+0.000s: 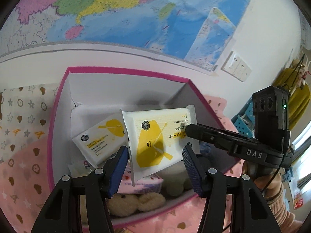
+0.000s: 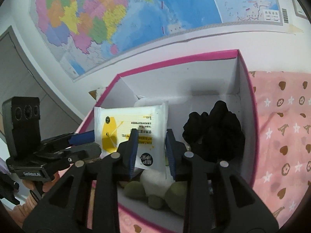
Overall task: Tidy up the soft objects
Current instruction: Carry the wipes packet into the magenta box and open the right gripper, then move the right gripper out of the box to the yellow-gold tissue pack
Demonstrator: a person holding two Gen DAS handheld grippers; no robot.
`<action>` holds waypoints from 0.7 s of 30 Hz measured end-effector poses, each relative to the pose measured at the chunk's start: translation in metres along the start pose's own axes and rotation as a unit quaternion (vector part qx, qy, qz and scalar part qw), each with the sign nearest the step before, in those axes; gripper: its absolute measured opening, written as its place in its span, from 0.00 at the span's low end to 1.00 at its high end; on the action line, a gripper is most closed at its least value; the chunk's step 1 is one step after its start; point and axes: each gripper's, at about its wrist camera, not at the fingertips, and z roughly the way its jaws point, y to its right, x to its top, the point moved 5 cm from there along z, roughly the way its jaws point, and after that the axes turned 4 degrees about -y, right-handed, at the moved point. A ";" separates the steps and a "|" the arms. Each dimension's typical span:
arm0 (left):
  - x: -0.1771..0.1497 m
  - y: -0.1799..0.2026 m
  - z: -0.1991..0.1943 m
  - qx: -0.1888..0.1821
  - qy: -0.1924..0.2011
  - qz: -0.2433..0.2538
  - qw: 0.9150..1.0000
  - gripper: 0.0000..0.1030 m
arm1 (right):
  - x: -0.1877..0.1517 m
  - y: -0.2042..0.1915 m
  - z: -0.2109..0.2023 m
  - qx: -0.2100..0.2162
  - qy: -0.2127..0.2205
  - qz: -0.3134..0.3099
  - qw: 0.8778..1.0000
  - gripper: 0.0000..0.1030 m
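A pink-rimmed white cardboard box (image 1: 186, 81) sits on a pink patterned cloth (image 2: 281, 136), holding plush toys. Above its interior, a white-and-yellow wet-wipes pack (image 1: 155, 137) hangs between both tools: the left gripper (image 1: 155, 155) clamps it, while the right gripper's (image 2: 151, 145) jaws stand slightly apart around its edge.

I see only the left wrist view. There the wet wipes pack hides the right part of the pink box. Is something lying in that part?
Observer: Yes. A crumpled black cloth lies against the right wall of the pink box.
Operator: And where are the pads of the right gripper? I see only one finger.
Observer: The right gripper has one pad on each side of the wet wipes pack. I cannot tell whether they press on it.
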 end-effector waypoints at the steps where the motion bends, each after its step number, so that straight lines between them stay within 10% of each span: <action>1: 0.001 -0.003 0.002 0.006 -0.001 -0.005 1.000 0.56 | 0.000 0.002 0.003 -0.005 -0.002 0.004 1.000 0.34; 13: -0.016 -0.015 -0.029 0.048 0.052 0.004 0.997 0.56 | -0.019 -0.004 -0.021 -0.028 0.028 -0.014 0.999 0.41; 21: -0.051 -0.017 -0.078 0.031 0.094 0.021 0.995 0.56 | -0.050 -0.045 -0.059 0.030 0.039 -0.073 0.996 0.41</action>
